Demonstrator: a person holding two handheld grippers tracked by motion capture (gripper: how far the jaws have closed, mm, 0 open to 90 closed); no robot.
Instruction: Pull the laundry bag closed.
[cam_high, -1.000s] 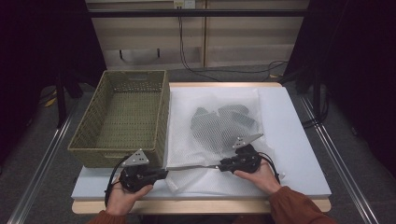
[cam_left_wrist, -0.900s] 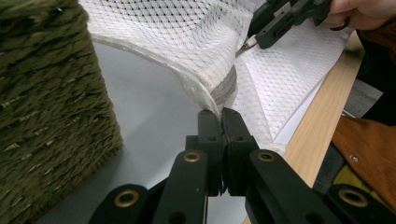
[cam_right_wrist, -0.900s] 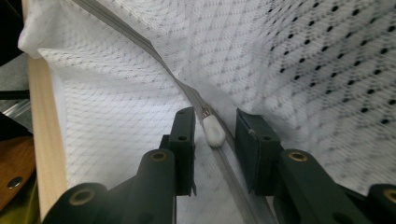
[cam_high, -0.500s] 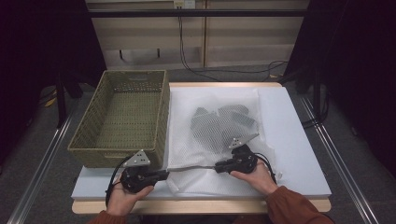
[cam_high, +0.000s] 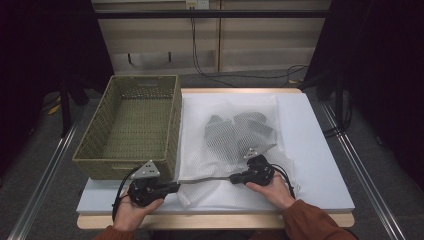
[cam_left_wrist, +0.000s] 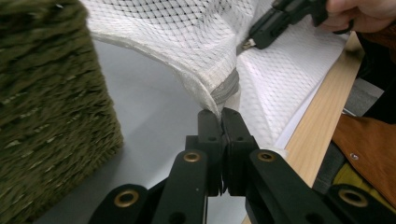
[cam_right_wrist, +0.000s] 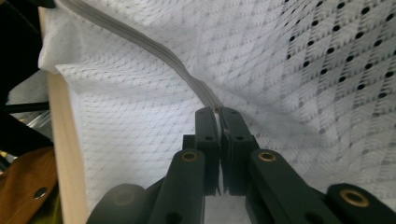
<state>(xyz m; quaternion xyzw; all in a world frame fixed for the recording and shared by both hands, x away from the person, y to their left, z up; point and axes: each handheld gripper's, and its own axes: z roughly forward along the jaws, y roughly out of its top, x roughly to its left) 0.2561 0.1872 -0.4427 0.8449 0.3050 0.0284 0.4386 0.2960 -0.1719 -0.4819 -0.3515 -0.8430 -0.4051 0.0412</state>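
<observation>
White padded table (cam_high: 320, 165) holding one woven green basket (cam_high: 132, 125) and one white mesh laundry bag (cam_high: 235, 145) beside it; two grippers: left gripper (cam_high: 172, 187) clamped on the bag's corner, right gripper (cam_high: 234, 177), jaws just closing, pinching its zipper (cam_right_wrist: 154, 46)

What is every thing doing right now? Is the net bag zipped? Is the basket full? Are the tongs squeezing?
Mesh laundry bag: lying flat on the table, dark clothes inside.
Zipper: pulled taut between the tongs; open or zipped, cannot tell.
Basket: upright, empty.
Left tongs: shut on the bag's edge.
Right tongs: just closed, shut on the zipper.
</observation>
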